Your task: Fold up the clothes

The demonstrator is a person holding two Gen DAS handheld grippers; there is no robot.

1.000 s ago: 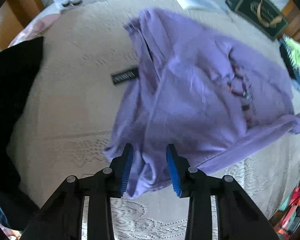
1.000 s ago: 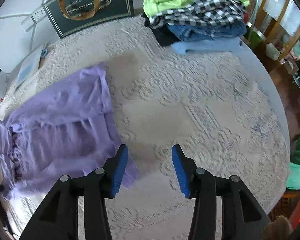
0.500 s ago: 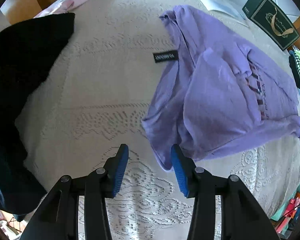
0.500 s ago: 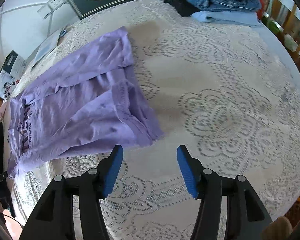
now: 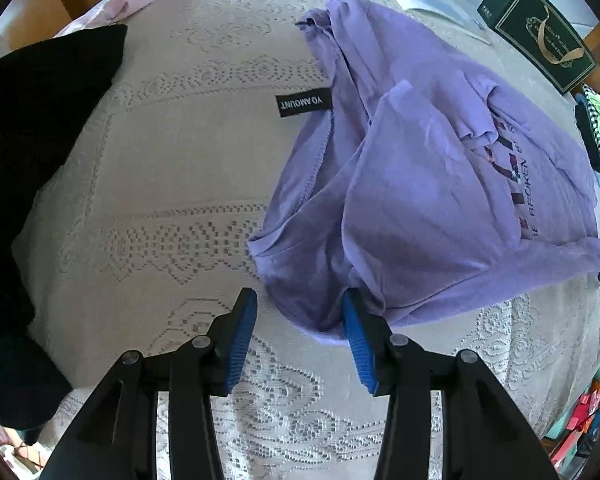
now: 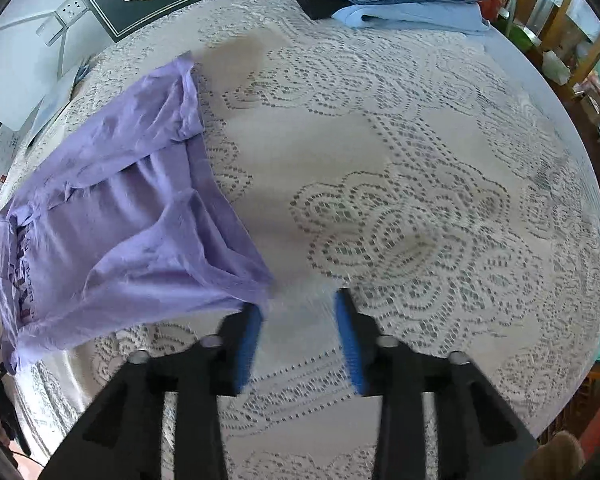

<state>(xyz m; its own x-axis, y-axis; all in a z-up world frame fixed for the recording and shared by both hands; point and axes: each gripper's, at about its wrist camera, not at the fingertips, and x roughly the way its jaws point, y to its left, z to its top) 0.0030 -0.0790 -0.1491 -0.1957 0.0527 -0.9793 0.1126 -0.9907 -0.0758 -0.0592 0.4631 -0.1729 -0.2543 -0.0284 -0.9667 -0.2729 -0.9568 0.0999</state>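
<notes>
One purple shirt point(image 5: 432, 184) is lying crumpled before you, unfolded; left fingers point(image 5: 244, 332) spread, right fingers point(image 6: 348, 332) closing on nothing.

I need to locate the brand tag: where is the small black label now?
In the left wrist view the black label lies on the lace tablecloth, centre top, touching the left edge of the purple T-shirt.

Left wrist view: camera sits behind the left gripper point(image 5: 298, 320), facing steeply down onto the lace tablecloth point(image 5: 172, 184), close above it. The purple T-shirt point(image 5: 440, 184) fills the area ahead and right of the claw.

Right wrist view: camera sits behind the right gripper point(image 6: 300, 320), likewise angled steeply down, close to the cloth. The shirt lies ahead-left.

Both views share the shirt and the dark green box point(image 5: 540, 36).
</notes>
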